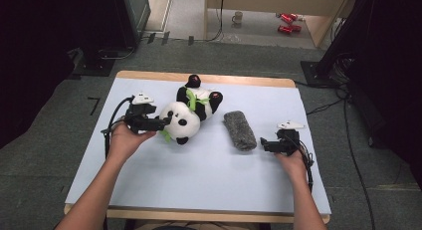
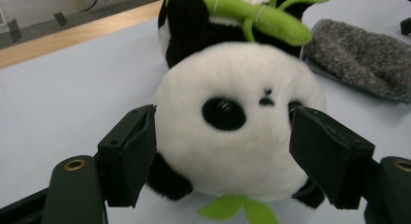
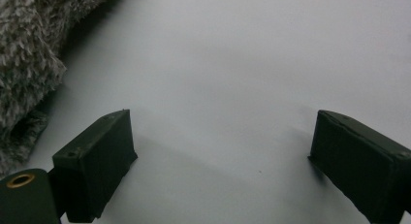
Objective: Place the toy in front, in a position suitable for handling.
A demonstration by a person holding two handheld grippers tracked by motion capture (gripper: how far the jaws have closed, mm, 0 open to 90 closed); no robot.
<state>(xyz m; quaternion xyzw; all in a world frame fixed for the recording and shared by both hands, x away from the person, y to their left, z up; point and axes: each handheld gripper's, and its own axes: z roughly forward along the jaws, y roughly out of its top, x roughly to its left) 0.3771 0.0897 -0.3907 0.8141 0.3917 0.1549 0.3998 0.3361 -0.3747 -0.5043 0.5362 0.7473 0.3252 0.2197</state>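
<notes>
— Panda plush [image 1: 186, 115] lies on its back on the pale desk [image 1: 149, 180], towards the far left. Is my left claw [image 1: 166, 122] on it?
— I see its jaws clamped on either side of the white head.
— And my right claw [image 1: 263, 143]?
— Released, jaws wide over bare desk, just beside the near end of the grey fuzzy roll [image 1: 239, 130].

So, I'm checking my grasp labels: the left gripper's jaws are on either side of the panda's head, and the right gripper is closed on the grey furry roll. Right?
Not quite. The right gripper holds nothing: the right gripper view shows its jaws open over the bare table, with the grey furry roll off to one side. The left gripper does bracket the panda's head.
</notes>
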